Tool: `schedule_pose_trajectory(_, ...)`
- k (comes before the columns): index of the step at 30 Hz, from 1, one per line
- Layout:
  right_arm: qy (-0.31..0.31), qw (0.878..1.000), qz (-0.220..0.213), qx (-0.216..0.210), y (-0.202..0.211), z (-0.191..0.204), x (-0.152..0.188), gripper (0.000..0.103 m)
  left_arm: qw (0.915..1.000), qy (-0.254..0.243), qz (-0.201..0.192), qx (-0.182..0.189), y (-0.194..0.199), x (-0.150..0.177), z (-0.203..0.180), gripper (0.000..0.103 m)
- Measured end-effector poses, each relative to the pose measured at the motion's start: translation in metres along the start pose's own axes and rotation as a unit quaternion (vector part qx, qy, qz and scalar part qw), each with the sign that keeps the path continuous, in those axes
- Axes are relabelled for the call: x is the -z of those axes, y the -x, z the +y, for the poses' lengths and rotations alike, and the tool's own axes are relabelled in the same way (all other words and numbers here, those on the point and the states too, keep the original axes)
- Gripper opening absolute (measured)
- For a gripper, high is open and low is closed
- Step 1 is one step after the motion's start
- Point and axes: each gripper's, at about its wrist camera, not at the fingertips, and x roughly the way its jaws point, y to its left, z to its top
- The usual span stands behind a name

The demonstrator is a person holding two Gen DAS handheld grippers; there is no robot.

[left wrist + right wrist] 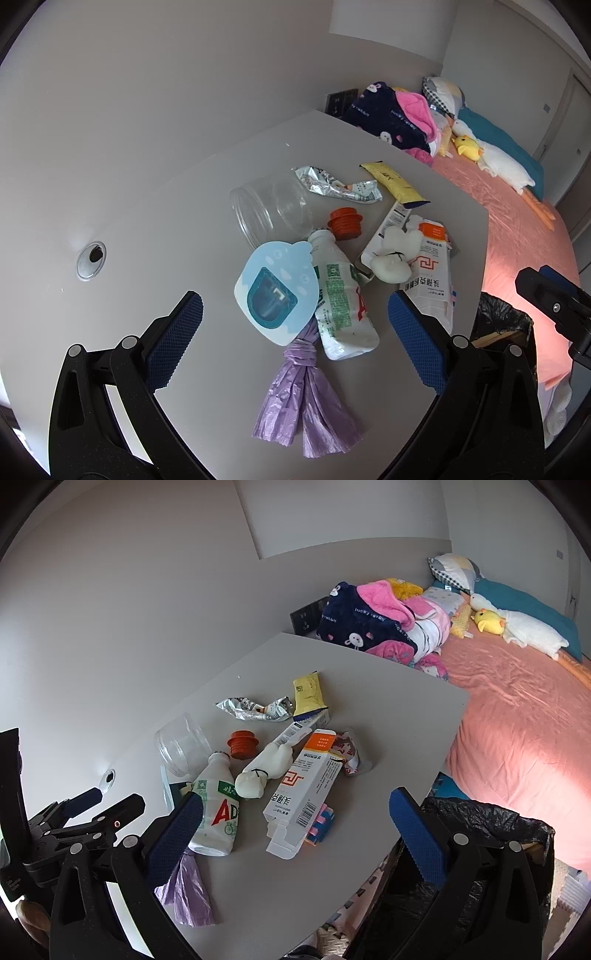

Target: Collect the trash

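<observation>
Trash lies in a heap on the grey table point(192, 192). In the left wrist view my left gripper point(295, 332) is open above a knotted purple bag point(306, 398), a squashed white bottle point(343, 306) and a light blue packet point(277, 291). Nothing is between its fingers. My right gripper point(297, 838) is open too, hovering over the near table edge, just short of a white carton point(306, 794). The white bottle point(218, 808) lies by its left pad. A bin lined with a black bag point(480, 823) stands below the table edge, under the right finger.
Further back lie a clear jar point(273, 210), an orange cap point(345, 223), a silver wrapper point(340, 184), a yellow packet point(395, 182) and a tied white bag point(395, 254). A cable hole point(91, 258) is at the left. A pink bed point(517, 720) with blankets and plush toys is at the right.
</observation>
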Motion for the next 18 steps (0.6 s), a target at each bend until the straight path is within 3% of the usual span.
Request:
schedule_pose_trajectory(3, -0.006, 1.0, 0.004, -0.003, -0.01, -0.002, 0.001, 0.1, 0.9998, 0.006, 0.011, -0.015, -0.01, -0.002, 0.002, 0.097)
schedule_pose_trajectory(5, -0.011, 1.0, 0.014, -0.003, -0.019, -0.005, 0.003, 0.094, 0.9995, 0.006, 0.018, -0.024, -0.017, -0.002, 0.003, 0.097)
schedule_pose_trajectory(7, -0.02, 0.999, 0.028, -0.008, -0.028, -0.01, 0.004, 0.08, 0.9992, 0.008, 0.022, -0.034, -0.024, -0.001, 0.004, 0.097)
schedule_pose_trajectory(13, -0.034, 0.998, 0.049, -0.022, -0.048, -0.018, 0.005, 0.069, 0.9981, 0.021, 0.044, -0.037, -0.046, -0.001, 0.013, 0.086)
schedule_pose_trajectory(18, -0.051, 0.997, 0.06, -0.025, -0.064, -0.025, 0.001, 0.068, 0.9974, 0.017, 0.052, -0.047, -0.059, -0.003, 0.011, 0.084)
